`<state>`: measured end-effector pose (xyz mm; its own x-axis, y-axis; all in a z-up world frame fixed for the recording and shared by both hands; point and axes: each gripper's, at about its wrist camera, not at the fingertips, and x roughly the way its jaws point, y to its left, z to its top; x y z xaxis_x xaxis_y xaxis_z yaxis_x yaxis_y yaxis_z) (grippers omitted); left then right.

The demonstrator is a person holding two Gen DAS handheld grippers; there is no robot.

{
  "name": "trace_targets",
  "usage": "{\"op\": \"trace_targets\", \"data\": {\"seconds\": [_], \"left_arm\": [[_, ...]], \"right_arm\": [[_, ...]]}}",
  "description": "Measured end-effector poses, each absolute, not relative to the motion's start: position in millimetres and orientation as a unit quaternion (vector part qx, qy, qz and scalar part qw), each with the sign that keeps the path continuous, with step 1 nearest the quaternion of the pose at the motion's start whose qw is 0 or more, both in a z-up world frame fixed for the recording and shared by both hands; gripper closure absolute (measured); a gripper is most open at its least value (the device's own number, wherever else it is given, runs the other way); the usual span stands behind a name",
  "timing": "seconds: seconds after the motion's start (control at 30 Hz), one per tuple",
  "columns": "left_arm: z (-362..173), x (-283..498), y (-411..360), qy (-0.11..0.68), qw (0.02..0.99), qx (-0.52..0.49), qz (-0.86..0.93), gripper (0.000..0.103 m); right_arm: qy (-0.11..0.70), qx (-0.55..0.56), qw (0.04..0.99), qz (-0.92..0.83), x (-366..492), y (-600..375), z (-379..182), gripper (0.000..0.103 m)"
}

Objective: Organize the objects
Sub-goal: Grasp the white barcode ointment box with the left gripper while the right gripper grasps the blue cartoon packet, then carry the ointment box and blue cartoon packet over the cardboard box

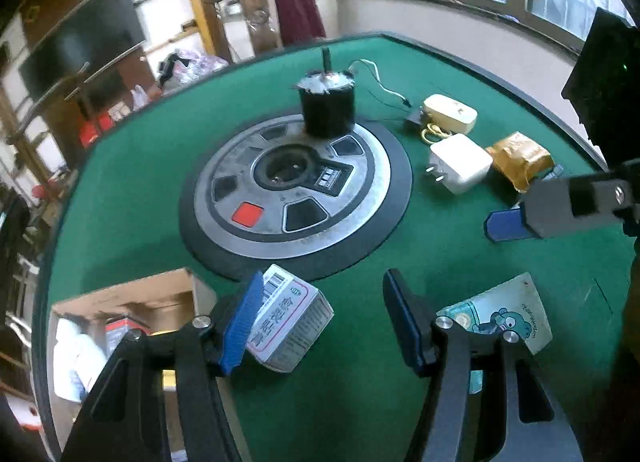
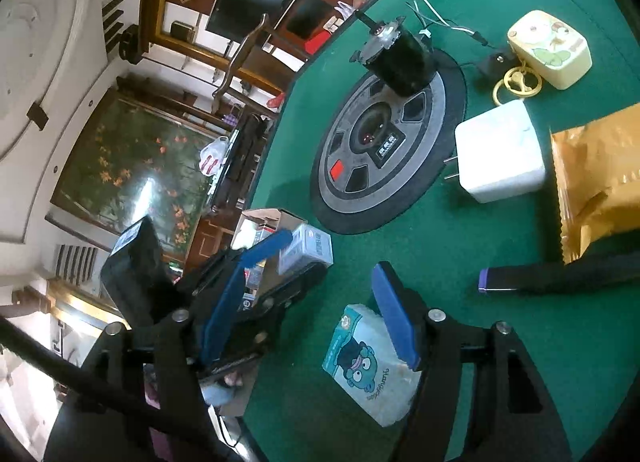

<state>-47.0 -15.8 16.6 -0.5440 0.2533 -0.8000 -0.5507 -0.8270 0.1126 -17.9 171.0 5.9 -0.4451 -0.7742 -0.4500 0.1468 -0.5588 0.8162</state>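
1. The left gripper [image 1: 320, 314] is hanging over the near edge of the green table [image 1: 132, 197], and its jaws are standing apart.
2. A small white box [image 1: 290, 322] is lying between those jaws. It is leaning against the left blue pad [image 1: 240, 326], and the right pad is staying well away from it, so the box is not being squeezed.
3. A tissue pack [image 1: 500, 314] with a blue cartoon on it is lying on the table just outside the right jaw.
4. A brown carton [image 1: 132, 298] is sitting open at the table edge, left of the box, with some things inside.
5. The right gripper [image 2: 316, 314] is pointing across the table, and its jaws are standing apart too, grasping nothing.
6. In the right wrist view, the tissue pack [image 2: 368, 366] is lying under the right blue pad [image 2: 394, 318]. I cannot tell if they are touching.
7. In that view the left gripper [image 2: 280, 258] is showing behind the left jaw, with the white box [image 2: 308, 252] by its tip.
8. Farther out, a black motor [image 1: 326, 107] is standing on the round plate [image 1: 296, 189] in the middle of the table.
9. A white plug [image 2: 500, 153], a yellow case [image 2: 550, 47] and a gold bag [image 2: 600, 177] are lying beside the plate.
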Motion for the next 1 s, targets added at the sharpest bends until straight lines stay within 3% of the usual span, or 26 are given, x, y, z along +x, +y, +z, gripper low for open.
{"op": "trace_targets", "data": {"seconds": [0.43,0.47,0.57,0.83,0.9,0.97,1.0], "left_arm": [[-4.8,-66.9,-15.7,0.197,0.225,-0.48,0.825,0.046],[-4.9,-64.9,-15.1,0.2,0.223,-0.48,0.825,0.047],[-5.4,-57.2,-14.6,0.185,0.228,-0.491,0.82,0.075],[-5.9,-49.5,-4.3,0.153,0.213,-0.491,0.831,0.073],[-7.2,-50.9,-2.6,0.145,0.2,-0.482,0.841,0.065],[-8.3,-53.8,-3.9,0.13,0.195,-0.485,0.842,0.065],[-7.5,-54.4,-4.7,0.122,0.192,-0.492,0.841,0.073]], "right_arm": [[-0.338,0.443,0.288,-0.779,-15.2,159.4,3.0,0.038],[-0.338,0.443,0.286,-0.78,-15.0,159.9,2.8,0.038],[-0.339,0.447,0.282,-0.778,-15.1,160.4,1.0,0.038],[-0.323,0.457,0.281,-0.78,-14.8,153.4,-0.6,0.038],[-0.318,0.46,0.281,-0.78,-14.5,151.1,-1.0,0.038],[-0.312,0.463,0.28,-0.781,-14.7,149.6,-1.8,0.038],[-0.31,0.463,0.279,-0.782,-14.5,149.3,-2.1,0.038]]}}
